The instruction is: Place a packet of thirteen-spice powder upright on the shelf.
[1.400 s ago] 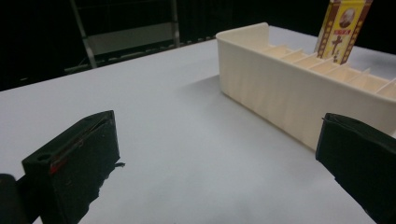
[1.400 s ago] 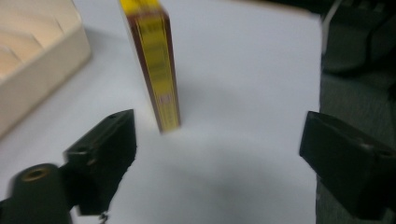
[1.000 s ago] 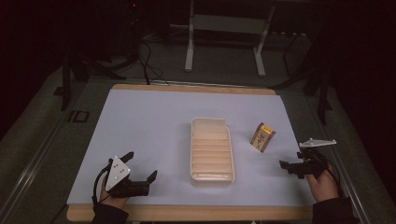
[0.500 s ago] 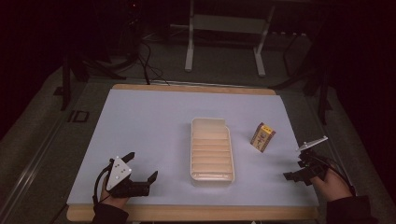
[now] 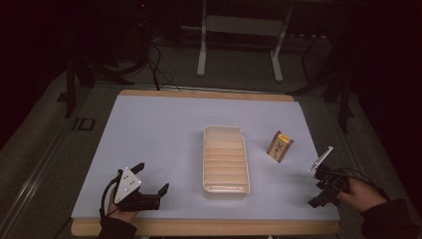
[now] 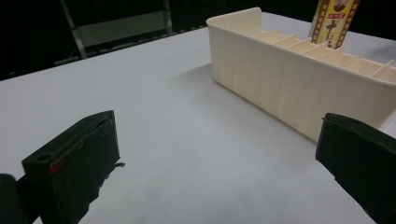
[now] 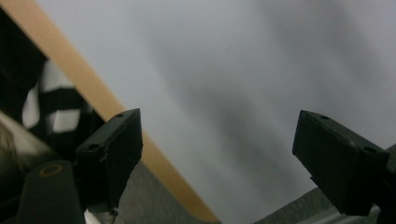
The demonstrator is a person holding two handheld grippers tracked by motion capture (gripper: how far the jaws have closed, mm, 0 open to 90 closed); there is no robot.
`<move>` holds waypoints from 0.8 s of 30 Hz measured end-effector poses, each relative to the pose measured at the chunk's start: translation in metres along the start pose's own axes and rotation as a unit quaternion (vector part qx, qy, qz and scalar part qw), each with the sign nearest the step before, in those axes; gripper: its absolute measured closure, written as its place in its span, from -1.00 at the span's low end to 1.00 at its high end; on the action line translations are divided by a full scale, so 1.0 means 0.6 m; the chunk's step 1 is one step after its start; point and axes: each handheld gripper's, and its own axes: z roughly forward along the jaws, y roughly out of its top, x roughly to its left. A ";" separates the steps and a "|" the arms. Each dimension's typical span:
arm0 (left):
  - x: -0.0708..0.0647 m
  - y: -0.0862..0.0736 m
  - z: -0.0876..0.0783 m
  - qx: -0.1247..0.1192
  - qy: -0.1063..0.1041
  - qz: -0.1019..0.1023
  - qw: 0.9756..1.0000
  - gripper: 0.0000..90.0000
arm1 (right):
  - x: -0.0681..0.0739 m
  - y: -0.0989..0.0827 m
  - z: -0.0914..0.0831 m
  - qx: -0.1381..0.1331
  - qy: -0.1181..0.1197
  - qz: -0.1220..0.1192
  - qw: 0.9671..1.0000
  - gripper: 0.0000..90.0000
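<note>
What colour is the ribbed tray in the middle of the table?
Cream, a pale off-white; the tray shows best in the left gripper view.

The right gripper (image 5: 318, 191) has drawn back toward the person and now sits lower at the near right corner of the counter (image 5: 164, 134), farther from the small yellow box (image 5: 280, 146) than before. It has also rolled: its grey plate (image 5: 322, 158), which lay nearly flat a second ago, now stands on edge. The left gripper (image 5: 149, 179) has crept slightly toward the near edge.
</note>
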 end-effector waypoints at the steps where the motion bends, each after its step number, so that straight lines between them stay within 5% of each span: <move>1: 0.000 0.000 0.000 0.000 0.000 -0.001 1.000 -1.00 | 0.001 0.002 0.001 0.008 0.004 -0.005 1.000 -0.65; 7: 0.000 0.000 -0.001 0.001 0.000 0.001 1.000 -1.00 | 0.018 0.016 0.008 0.053 0.012 -0.044 0.998 -0.65; 24: -0.002 -0.001 0.000 0.005 -0.007 0.003 1.000 -1.00 | 0.050 0.057 0.001 0.082 0.030 -0.114 0.990 -0.70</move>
